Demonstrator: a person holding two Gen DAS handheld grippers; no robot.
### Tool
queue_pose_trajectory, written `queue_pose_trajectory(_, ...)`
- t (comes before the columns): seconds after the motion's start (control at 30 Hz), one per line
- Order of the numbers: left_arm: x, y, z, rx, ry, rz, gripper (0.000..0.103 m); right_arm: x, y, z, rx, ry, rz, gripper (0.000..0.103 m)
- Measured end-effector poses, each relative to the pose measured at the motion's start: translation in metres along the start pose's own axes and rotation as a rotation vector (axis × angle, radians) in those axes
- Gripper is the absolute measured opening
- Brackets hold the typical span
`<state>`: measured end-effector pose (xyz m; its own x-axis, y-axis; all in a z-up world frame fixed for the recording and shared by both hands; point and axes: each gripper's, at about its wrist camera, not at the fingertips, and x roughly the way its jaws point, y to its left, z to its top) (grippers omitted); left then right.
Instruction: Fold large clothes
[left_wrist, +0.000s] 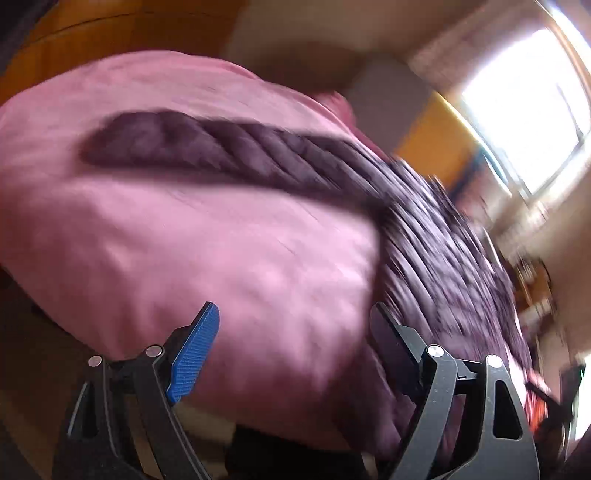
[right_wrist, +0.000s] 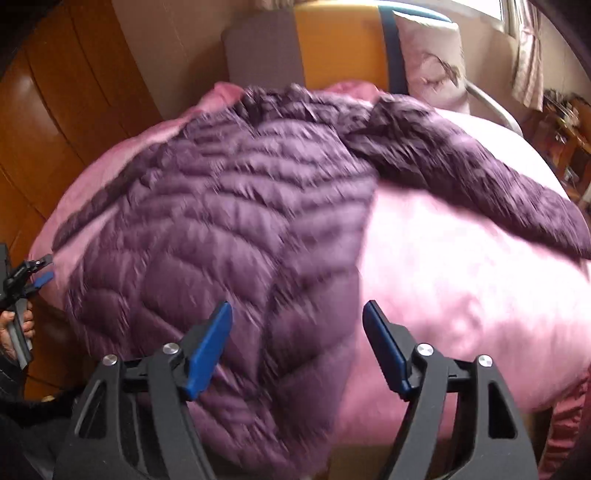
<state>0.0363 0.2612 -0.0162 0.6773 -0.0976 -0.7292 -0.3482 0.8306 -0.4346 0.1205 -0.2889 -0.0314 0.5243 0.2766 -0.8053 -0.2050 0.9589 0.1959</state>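
Note:
A dark purple quilted puffer jacket (right_wrist: 229, 229) lies spread flat on a pink bed cover (right_wrist: 461, 280), one sleeve (right_wrist: 480, 177) stretched out to the right. In the left wrist view the jacket (left_wrist: 443, 258) fills the right side and its other sleeve (left_wrist: 192, 147) lies across the pink cover (left_wrist: 184, 240). My right gripper (right_wrist: 297, 332) is open and empty, just above the jacket's lower hem. My left gripper (left_wrist: 295, 332) is open and empty at the bed's left edge; it also shows in the right wrist view (right_wrist: 40, 273). Both views are motion-blurred.
A wooden wardrobe (right_wrist: 55, 110) stands left of the bed. A yellow and grey headboard (right_wrist: 332, 48) and a pale pillow (right_wrist: 428, 59) are at the far end. A bright window (left_wrist: 528, 103) and cluttered shelves (right_wrist: 569, 125) are on the right.

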Motion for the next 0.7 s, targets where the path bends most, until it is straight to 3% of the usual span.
queue_pose_trajectory(0.1,-0.002,0.042,0.043,-0.160,-0.121,0.173,0.086,0.034,0.031,0.026,-0.001,-0.032,0.064,0.077)
queue_pose_trajectory(0.17,0.001,0.068,0.068,-0.249,-0.165,0.234,0.091,0.061,0.053,0.043,-0.006,-0.032,0.092,0.077)
queue_pose_trajectory(0.33,0.032,0.121,0.116,-0.422,-0.134,0.226,0.091,0.108,0.104,0.073,-0.023,-0.034,0.141,0.077)
queue_pose_trajectory(0.43,0.055,0.123,0.135,-0.389,-0.083,0.183,0.090,0.124,0.124,0.083,-0.065,-0.050,0.111,0.077)
queue_pose_trajectory(0.47,0.064,0.122,0.141,-0.358,-0.070,0.192,0.083,0.129,0.127,0.083,-0.078,-0.050,0.094,0.077)
queue_pose_trajectory(0.5,0.068,0.121,0.140,-0.331,-0.055,0.204,0.059,0.134,0.129,0.085,-0.086,-0.046,0.081,0.077)
queue_pose_trajectory(0.57,0.081,0.115,0.137,-0.275,-0.006,0.201,0.024,0.146,0.132,0.086,-0.096,-0.035,0.056,0.077)
queue_pose_trajectory(0.6,0.079,0.111,0.133,-0.255,-0.031,0.234,0.017,0.152,0.132,0.085,-0.099,-0.029,0.038,0.077)
queue_pose_trajectory(0.7,0.050,0.099,0.115,-0.205,-0.129,0.278,0.014,0.164,0.127,0.079,-0.100,-0.006,0.026,0.077)
